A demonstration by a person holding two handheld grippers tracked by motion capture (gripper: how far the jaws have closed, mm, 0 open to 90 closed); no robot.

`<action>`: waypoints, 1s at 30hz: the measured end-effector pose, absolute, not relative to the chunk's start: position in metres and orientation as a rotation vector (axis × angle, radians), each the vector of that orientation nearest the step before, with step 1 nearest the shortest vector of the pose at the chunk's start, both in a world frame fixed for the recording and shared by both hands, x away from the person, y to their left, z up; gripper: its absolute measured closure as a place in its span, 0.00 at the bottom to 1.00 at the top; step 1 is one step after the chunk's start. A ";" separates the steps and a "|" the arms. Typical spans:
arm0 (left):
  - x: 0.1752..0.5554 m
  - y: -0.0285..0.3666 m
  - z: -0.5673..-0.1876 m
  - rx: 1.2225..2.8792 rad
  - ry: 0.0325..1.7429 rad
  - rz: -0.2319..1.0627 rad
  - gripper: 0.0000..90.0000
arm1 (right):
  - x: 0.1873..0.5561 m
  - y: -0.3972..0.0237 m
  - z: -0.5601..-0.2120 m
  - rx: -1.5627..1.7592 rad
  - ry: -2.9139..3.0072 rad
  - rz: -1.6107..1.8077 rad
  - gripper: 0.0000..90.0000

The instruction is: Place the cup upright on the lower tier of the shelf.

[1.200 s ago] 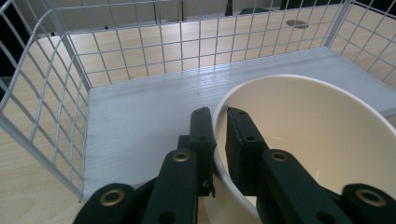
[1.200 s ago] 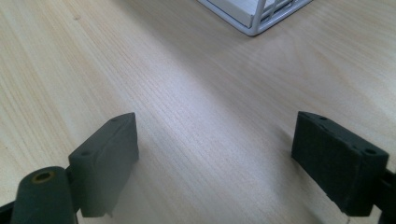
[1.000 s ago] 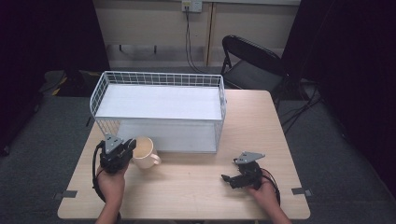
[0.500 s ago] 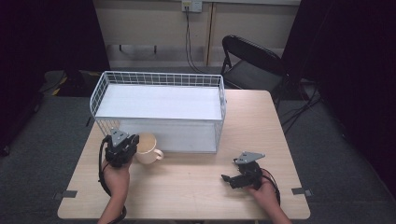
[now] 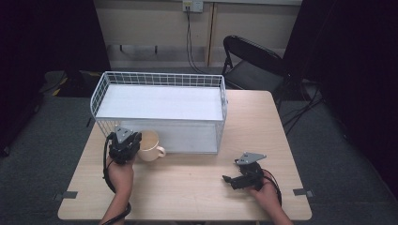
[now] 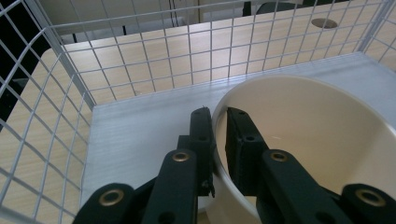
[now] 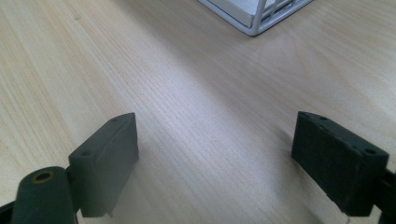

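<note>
Cream ceramic mug (image 5: 149,145) pinched at rim by left tool (image 6: 219,122); lift clear over white wire basket (image 5: 159,79) wall, level. Right tool (image 7: 215,158) released, idle.

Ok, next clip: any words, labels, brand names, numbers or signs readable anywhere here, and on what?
None: no readable text in any view.
Cup: plain cream, no print on the wall or inside.
Wire basket: bare white wire, no tag.
Left tongs and right tongs: black, unmarked pads.
Wall outlet: too small to tell if it carries any marking.
</note>
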State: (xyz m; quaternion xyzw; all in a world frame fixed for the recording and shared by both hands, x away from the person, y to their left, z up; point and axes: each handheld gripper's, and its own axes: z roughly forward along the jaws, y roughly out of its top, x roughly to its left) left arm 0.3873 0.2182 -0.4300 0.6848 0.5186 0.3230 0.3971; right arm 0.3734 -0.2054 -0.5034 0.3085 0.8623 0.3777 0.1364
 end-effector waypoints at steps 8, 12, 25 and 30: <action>0.396 0.215 -0.431 1.738 1.329 0.827 0.90 | 0.373 -0.206 -0.503 0.891 2.498 1.095 0.16; 0.400 0.213 -0.432 1.728 1.345 0.820 0.90 | 0.373 -0.206 -0.503 0.890 2.499 1.095 0.16; 0.408 0.215 -0.434 1.715 1.372 0.816 0.90 | 0.373 -0.206 -0.503 0.888 2.499 1.095 0.16; 0.409 0.217 -0.436 1.698 1.390 0.805 0.90 | 0.373 -0.206 -0.503 0.887 2.499 1.096 0.16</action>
